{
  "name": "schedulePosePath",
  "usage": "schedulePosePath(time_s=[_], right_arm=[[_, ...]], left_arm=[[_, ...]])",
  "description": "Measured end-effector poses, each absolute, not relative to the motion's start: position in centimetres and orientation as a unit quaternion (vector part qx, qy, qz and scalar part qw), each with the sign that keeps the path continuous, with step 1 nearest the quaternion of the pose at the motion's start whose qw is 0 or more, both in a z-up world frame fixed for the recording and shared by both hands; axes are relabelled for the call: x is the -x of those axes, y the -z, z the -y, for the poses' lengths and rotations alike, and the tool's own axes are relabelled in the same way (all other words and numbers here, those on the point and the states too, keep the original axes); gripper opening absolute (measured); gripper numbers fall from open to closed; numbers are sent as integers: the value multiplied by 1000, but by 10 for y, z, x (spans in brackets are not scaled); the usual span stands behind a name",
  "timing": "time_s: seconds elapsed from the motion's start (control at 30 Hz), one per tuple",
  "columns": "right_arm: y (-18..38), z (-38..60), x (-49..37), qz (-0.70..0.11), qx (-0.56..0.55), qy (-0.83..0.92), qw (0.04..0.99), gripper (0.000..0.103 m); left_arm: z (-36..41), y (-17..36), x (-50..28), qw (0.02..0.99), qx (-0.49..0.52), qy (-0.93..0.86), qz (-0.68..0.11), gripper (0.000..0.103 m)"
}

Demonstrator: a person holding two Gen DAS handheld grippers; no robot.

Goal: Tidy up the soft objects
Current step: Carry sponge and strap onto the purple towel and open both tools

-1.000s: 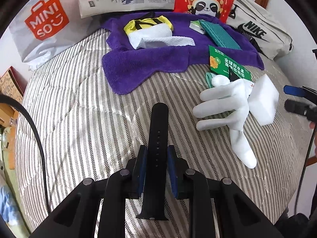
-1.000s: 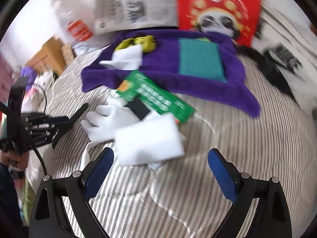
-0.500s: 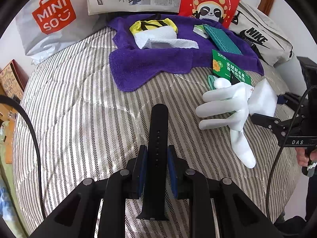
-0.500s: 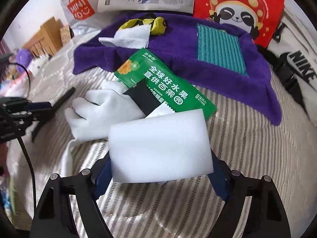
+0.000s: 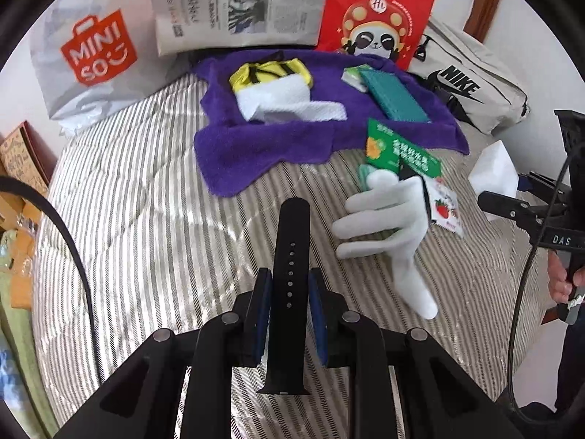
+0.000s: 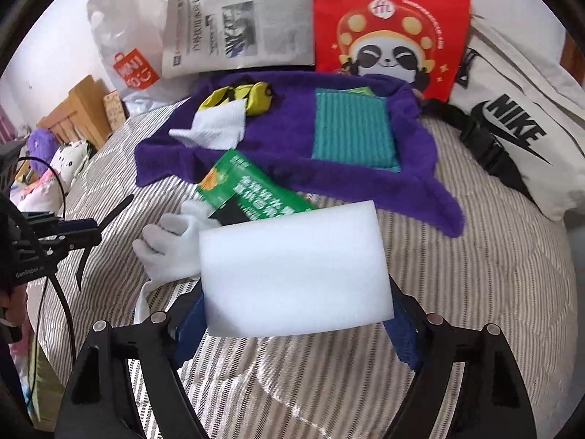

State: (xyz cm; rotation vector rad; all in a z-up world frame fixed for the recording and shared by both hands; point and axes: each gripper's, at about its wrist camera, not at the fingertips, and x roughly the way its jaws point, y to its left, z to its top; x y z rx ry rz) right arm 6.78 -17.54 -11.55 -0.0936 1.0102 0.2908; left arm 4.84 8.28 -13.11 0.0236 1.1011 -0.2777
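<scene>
My left gripper (image 5: 290,281) is shut on a black watch strap (image 5: 292,226), which sticks out ahead over the striped bedcover (image 5: 146,219). My right gripper (image 6: 296,329) is shut on a white sponge block (image 6: 292,267), held flat above the cover. Just beyond it lie a white glove (image 6: 164,248) and a green packet (image 6: 248,190). The purple towel (image 6: 285,139) further back carries a teal cloth (image 6: 351,128), a white paper towel (image 6: 219,124) and a yellow item (image 6: 256,97). In the left wrist view the glove (image 5: 387,219) lies right of the strap, the sponge (image 5: 495,168) further right.
A small strawberry sachet (image 5: 444,212) lies by the glove. Along the back stand a Miniso bag (image 5: 91,58), a newspaper (image 5: 237,3), a red panda bag (image 5: 376,14) and a white Nike bag (image 5: 471,84). The bed drops off at left, with boxes beyond.
My right gripper's jaws have come in onto the white sponge and lifted it off the glove, uncovering the strawberry sachet. The left gripper still holds the strap in the same place.
</scene>
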Motion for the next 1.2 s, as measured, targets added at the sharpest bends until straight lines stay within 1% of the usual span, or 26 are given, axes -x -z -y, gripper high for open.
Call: schedulePosePath(time_s=[0.33,0.67,1.03,1.2], right_arm=[[102,191,-82,-479,12,-132,868,83],[89,194,-107,-469,6,-123,875,83],[85,190,-160,-469,9,-112,876,83],[89,185,-190,-475,-8,-119,872,83]], left_arm=[[-62,109,-62,851,-28,144,-504,20],[-58,87,-90,861,-27,146,-486,20],[-54,78,-133,867,-29,154,-474,20],[-49,77,-158,867,-31,161,-471,20]])
